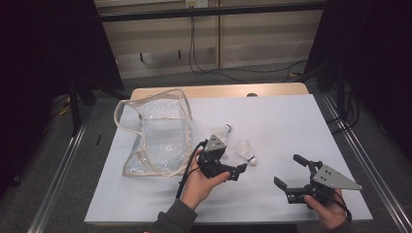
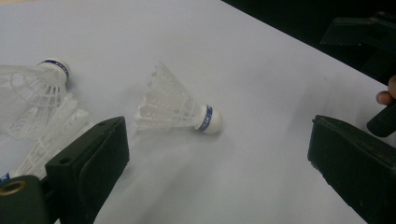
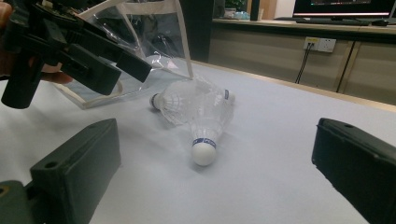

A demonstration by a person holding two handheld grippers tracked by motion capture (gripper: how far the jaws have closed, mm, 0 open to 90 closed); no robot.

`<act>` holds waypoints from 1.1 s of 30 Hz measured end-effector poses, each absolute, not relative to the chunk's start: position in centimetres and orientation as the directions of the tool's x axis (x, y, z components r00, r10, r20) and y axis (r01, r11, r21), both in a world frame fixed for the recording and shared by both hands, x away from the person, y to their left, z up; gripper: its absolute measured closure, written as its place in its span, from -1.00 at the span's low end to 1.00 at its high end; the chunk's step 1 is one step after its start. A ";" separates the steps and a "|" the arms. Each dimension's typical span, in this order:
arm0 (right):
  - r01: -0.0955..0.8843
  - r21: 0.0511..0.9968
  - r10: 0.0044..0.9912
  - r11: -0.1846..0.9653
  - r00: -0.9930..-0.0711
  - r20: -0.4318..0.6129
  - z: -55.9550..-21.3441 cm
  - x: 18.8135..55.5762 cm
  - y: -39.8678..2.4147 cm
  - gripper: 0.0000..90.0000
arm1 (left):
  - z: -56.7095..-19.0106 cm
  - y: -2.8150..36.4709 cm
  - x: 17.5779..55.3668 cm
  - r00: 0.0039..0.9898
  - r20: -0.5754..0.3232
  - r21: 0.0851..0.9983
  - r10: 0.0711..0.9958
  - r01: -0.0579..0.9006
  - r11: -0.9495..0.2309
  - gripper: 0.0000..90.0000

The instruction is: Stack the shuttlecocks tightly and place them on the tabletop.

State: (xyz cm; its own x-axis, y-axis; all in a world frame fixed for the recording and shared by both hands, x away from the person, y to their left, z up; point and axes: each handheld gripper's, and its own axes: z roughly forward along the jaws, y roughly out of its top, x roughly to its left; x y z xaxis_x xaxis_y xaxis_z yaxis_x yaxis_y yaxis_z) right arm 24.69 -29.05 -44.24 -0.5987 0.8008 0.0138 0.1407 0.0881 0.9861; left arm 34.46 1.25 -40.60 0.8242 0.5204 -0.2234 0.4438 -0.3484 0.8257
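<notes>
I have the left hand-held gripper [image 1: 232, 171] low over the white worktop [image 1: 291, 126], its jaws spread wide with nothing between them; a shuttlecock [image 2: 180, 109] lies on its side just ahead of them, cork end toward the right in the left gripper view. More shuttlecocks [image 2: 35, 95] lie close beside the left jaw. The right hand-held gripper [image 1: 291, 172] sits well apart near the worktop's front right, jaws also spread and empty. A clear plastic bag [image 1: 155, 131] with cream trim lies on the left of the worktop
</notes>
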 end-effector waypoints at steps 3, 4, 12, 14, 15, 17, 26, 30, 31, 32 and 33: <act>0.139 0.986 0.803 0.088 -0.595 0.012 -44.2 24.7 -29.1 -0.99 | -41.0 1.4 34.1 0.829 -0.234 0.824 0.508 0.447 -0.349 -0.88; 0.138 0.986 0.803 0.089 -0.596 0.011 -44.2 24.7 -29.1 -0.99 | -41.1 1.4 34.0 0.834 -0.233 0.823 0.500 0.443 -0.356 -0.88; 0.139 0.986 0.803 0.092 -0.596 0.009 -44.2 24.7 -29.0 -0.99 | -41.3 2.0 33.4 0.860 -0.243 0.821 0.448 0.429 -0.378 -0.88; 0.137 0.986 0.802 0.095 -0.598 0.006 -44.2 24.7 -29.0 -0.99 | -41.5 2.2 33.3 0.858 -0.251 0.820 0.448 0.434 -0.372 -0.88; 0.138 0.986 0.803 0.095 -0.596 0.006 -44.2 24.7 -29.0 -0.99 | -41.5 2.4 33.3 0.858 -0.245 0.818 0.451 0.433 -0.378 -0.88; 0.142 0.986 0.802 0.091 -0.597 0.012 -44.2 24.7 -29.1 -0.99 | -41.5 2.6 33.1 0.857 -0.254 0.821 0.448 0.436 -0.368 -0.88; 0.140 0.986 0.803 0.092 -0.595 0.010 -44.2 24.7 -29.0 -0.99 | -42.0 3.1 32.4 0.878 -0.254 0.815 0.405 0.420 -0.399 -0.90; 0.138 0.986 0.804 0.092 -0.595 0.008 -44.2 24.7 -29.1 -0.99 | -42.0 3.5 32.1 0.881 -0.262 0.814 0.393 0.421 -0.400 -0.90; 0.138 0.986 0.803 0.091 -0.596 0.010 -44.2 24.7 -29.0 -0.99 | -42.0 3.6 32.0 0.883 -0.264 0.815 0.389 0.420 -0.400 -0.91; 0.136 0.986 0.803 0.095 -0.596 0.005 -44.2 24.7 -29.0 -0.99 | -42.0 3.7 31.8 0.883 -0.262 0.814 0.388 0.418 -0.403 -0.92; 0.137 0.986 0.803 0.095 -0.595 0.005 -44.2 24.7 -29.0 -0.99 | -42.0 3.8 31.7 0.886 -0.260 0.812 0.383 0.416 -0.409 -0.92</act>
State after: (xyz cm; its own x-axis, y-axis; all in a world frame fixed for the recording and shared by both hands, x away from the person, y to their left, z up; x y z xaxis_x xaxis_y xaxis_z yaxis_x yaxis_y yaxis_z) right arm 24.68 -28.97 -44.16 -0.5954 0.8034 0.0052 0.1371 0.0953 0.9860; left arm 31.74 3.82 -41.98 0.8861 0.3834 -0.2604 0.4157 -0.4092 0.8122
